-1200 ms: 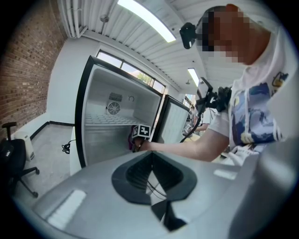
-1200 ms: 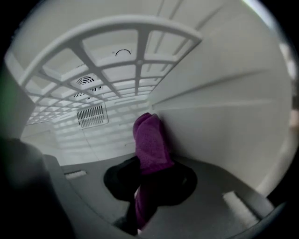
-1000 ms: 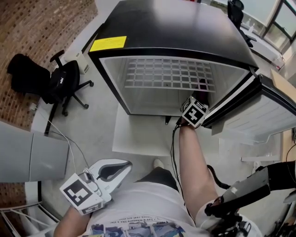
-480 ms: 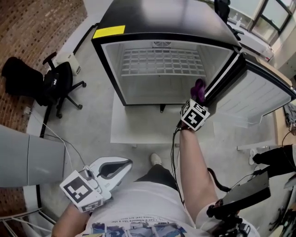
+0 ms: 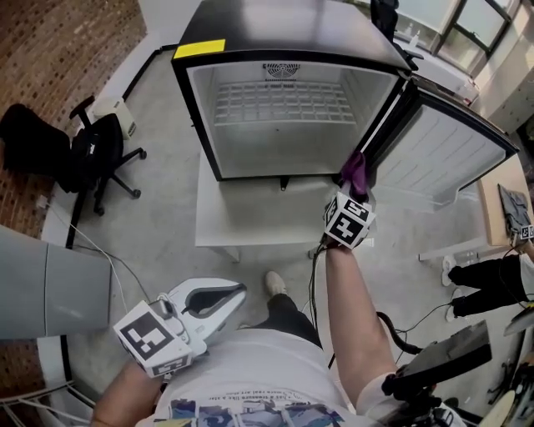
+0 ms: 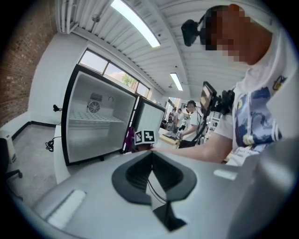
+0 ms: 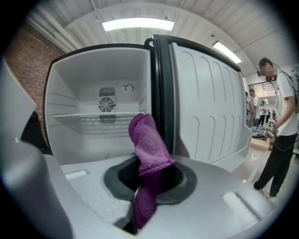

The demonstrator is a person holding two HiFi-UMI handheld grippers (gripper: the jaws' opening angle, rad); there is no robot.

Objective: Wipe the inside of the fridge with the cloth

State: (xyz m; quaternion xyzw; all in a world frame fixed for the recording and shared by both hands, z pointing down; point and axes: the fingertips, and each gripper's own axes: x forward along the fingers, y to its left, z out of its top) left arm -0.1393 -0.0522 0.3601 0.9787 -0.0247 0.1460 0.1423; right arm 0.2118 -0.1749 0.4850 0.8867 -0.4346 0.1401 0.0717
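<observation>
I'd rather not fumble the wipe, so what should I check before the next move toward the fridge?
1. Cloth gripped: ok. The right gripper is shut on the purple cloth.
2. Door open: ok. The fridge door stands swung wide.
3. Inside free of items: ok. Only the wire shelf shows in the fridge.
4. Cloth inside the fridge: not ok. It is out in front, near the hinge edge.
5. Other tool out of the way: ok. The left gripper is shut, empty and low by the person's body.
6. Dirty spots located: cannot tell.
</observation>
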